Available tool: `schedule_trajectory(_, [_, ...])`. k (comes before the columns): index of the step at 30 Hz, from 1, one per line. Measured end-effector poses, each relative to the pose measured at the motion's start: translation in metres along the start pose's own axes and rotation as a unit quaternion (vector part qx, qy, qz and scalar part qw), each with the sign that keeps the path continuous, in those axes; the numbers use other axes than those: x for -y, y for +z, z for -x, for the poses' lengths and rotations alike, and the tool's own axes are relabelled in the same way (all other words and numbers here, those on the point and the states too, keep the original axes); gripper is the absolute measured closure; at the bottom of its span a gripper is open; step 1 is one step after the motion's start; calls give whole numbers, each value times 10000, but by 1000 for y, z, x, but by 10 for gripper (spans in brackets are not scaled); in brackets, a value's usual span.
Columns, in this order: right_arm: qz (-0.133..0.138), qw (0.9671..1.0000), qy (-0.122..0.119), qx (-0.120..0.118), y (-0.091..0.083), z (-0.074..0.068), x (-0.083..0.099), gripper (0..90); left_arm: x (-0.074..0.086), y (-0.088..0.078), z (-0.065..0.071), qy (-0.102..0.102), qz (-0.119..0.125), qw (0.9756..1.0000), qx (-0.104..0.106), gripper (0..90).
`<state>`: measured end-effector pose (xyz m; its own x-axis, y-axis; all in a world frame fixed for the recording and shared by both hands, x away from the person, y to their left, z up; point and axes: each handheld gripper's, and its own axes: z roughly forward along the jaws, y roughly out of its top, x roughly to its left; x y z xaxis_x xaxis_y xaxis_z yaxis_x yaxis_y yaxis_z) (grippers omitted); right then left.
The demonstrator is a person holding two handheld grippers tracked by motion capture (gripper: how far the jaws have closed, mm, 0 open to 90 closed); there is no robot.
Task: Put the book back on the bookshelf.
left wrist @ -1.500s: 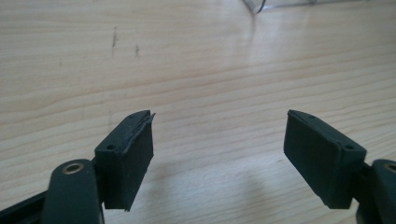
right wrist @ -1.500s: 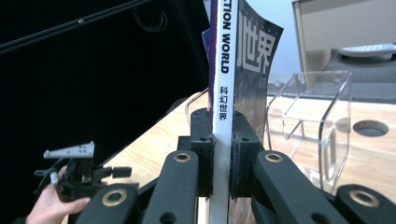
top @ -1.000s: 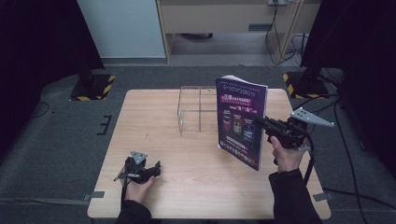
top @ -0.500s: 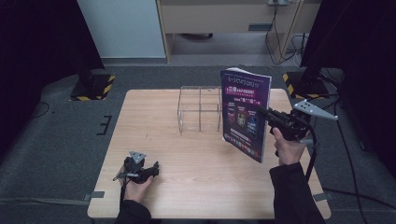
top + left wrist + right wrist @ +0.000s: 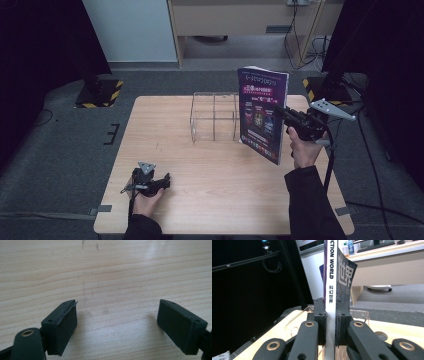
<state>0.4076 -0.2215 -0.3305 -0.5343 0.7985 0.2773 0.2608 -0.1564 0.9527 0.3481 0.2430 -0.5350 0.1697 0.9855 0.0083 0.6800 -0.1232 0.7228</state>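
Left gripper (image 5: 165,180): you rest it on the near left part of the table, jaws spread wide with nothing between them; parked there, it stays out of the way of the working hand.
Left pads (image 5: 63,325): flat, matte black rubber blocks; the edge of one looks slightly frayed.
Table (image 5: 165,125): pale wood with fine straight grain and a few faint scuffs, smooth enough to give a faint sheen.
Right gripper (image 5: 286,114): you hold it raised over the right side of the table, jaws clamped on the magazine's spine edge, which gives you the stiffest part to grip.
Magazine (image 5: 262,112): you carry it upright in the air, tilted a little, just right of the rack and near its open top; I judge you hold it vertical so it can slide down into a slot.
Magazine spine (image 5: 330,285): narrow white strip with black lettering, squeezed between the two pads; the cover is glossy, dark purple, thin and flexible, and one cover corner bows outward.
Rack (image 5: 214,117): clear plastic, boxy, with upright dividers forming slots; it stands at the middle of the table's far half, apparently empty.
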Motion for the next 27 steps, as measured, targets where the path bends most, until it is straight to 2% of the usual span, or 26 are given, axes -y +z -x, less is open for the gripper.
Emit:
schedule_trajectory(19, [120,9992,85,360,39,14,11,830,0,0,0,15,-16,10000,1,135])
schedule_trajectory(27, [67,9986,119,510,56,22,17,829,0,1,0,16,-17,10000,5,134])
